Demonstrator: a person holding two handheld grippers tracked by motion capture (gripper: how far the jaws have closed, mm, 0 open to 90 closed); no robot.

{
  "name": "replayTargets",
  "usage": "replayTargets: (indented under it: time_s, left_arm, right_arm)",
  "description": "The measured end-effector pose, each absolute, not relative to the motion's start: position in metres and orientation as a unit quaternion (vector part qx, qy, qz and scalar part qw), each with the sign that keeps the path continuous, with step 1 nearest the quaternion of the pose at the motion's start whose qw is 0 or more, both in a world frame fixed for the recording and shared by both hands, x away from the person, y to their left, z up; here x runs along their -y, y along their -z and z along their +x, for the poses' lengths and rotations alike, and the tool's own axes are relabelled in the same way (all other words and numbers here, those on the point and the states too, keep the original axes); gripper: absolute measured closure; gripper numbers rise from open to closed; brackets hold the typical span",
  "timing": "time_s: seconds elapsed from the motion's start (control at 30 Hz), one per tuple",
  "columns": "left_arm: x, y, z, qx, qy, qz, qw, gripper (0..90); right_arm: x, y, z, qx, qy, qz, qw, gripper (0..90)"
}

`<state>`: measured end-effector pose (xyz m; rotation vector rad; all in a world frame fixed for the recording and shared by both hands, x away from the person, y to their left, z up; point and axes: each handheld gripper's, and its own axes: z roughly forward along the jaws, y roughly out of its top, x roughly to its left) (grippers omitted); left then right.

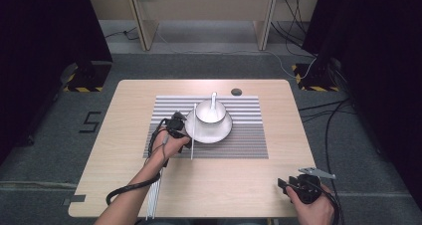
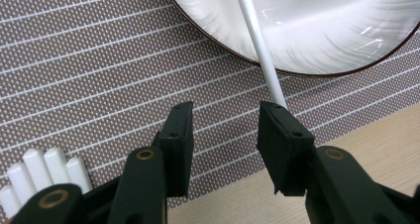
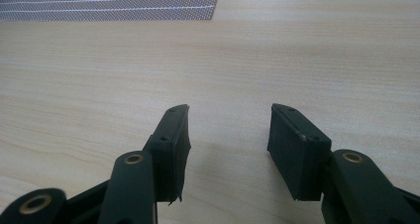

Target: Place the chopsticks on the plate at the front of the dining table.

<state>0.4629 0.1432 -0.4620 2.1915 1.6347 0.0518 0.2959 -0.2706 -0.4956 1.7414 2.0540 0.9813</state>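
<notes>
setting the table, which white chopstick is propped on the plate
The single chopstick by the left gripper, slanting up over the plate rim. The other chopsticks lie bundled flat near the table's front edge.

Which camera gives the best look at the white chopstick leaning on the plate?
The left gripper view: the white chopstick runs large and sharp across the plate rim, ending beside the open left claw. The high view shows its whole length as a thin line. The right gripper view looks at the table.
</notes>
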Motion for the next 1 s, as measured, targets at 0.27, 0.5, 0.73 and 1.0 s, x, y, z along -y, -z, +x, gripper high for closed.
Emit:
replayTargets:
  time_s: [0.27, 0.5, 0.73, 1.0]
  left_arm:
    - [-0.143, 0.462, 0.463, -0.584, -0.019, 0.786, 0.203, 57.2]
    - [-0.148, 0.462, 0.459, -0.583, -0.02, 0.786, 0.205, 56.6]
    - [-0.162, 0.453, 0.452, -0.577, -0.04, 0.787, 0.214, 50.8]
    - [-0.185, 0.444, 0.44, -0.593, -0.027, 0.778, 0.208, 48.2]
  right_arm:
    - [0.271, 0.496, 0.296, -0.71, -0.339, 0.602, 0.137, 50.7]
    - [0.271, 0.496, 0.296, -0.709, -0.339, 0.603, 0.137, 50.7]
    - [0.271, 0.496, 0.296, -0.71, -0.34, 0.601, 0.139, 50.7]
    - [0.27, 0.495, 0.295, -0.71, -0.34, 0.602, 0.137, 50.7]
